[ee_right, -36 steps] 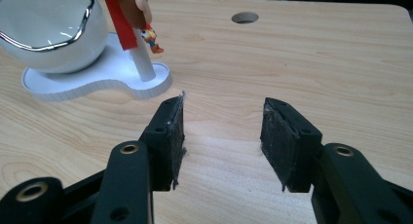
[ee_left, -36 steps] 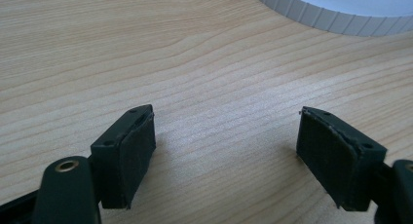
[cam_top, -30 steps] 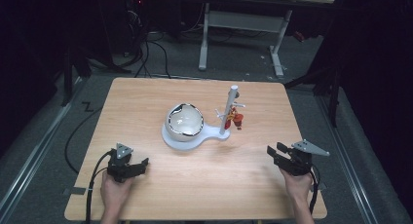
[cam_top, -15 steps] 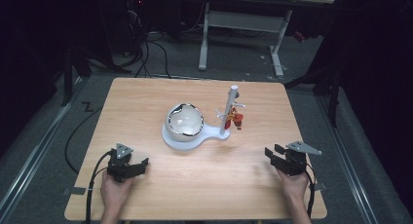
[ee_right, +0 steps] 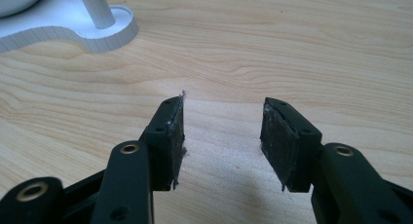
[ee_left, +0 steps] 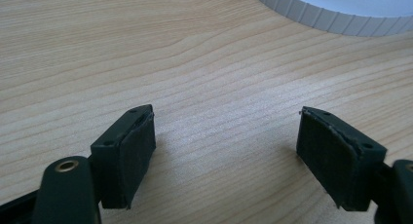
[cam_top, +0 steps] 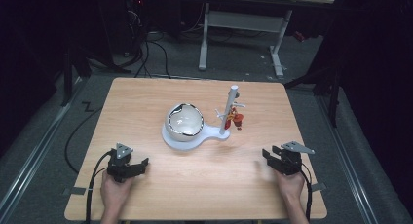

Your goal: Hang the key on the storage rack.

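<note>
Two hand-held grippers are seen resting low at the near edge of a wooden table (cam_top: 146, 112); the left gripper (cam_top: 138, 166) is held with its jaws spread wide and nothing between them, while the right gripper (cam_top: 269, 156) is held with a narrower gap, likewise empty; only bare wood grain is seen between either pair of pads. The work is set at mid-table: a white stand (cam_top: 195, 136), made up of a round base carrying a pale bowl (cam_top: 185, 121) and a narrower lobe from which an upright post (cam_top: 229, 109) rises; the stand's long axis is laid roughly across the table, bowl toward the left hand, post toward the right. Small red pieces (cam_top: 236, 119) are hung from the post's pegs; the right gripper is judged the nearer to them, with stand and post lying ahead of it and to its left. What the red pieces are cannot be made out; the bowl's contents are blurred by glare; in both gripper views the stand is cut off at the top edge.
</note>
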Tool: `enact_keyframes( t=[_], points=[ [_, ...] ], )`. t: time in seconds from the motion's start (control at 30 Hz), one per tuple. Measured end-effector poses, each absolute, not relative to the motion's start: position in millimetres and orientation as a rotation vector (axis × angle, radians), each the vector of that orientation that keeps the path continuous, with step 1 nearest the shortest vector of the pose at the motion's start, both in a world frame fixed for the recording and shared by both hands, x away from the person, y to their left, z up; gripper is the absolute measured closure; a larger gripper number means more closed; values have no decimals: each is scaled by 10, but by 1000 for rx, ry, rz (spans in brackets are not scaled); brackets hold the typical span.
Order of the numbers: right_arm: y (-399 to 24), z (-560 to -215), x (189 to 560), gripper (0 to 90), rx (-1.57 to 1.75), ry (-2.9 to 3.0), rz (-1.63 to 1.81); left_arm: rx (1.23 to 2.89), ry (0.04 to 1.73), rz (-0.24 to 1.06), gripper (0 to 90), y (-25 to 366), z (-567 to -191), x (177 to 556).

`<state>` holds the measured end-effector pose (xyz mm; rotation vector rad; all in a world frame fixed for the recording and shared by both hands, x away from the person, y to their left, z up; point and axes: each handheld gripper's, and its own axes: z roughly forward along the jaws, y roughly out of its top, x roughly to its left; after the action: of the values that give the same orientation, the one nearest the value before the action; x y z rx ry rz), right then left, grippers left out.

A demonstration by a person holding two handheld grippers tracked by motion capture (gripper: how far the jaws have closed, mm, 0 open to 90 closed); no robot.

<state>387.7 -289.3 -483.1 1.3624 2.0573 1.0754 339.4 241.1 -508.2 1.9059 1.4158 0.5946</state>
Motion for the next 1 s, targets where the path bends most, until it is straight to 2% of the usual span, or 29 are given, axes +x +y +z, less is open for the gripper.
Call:
enact_keyframes(
  t=[1.0],
  points=[
    [-2747, -5011, 4002, 490, 1366, 2111, 918, 1906, 1415, 594, 226, 2412, -5082, 3393]
  ],
)
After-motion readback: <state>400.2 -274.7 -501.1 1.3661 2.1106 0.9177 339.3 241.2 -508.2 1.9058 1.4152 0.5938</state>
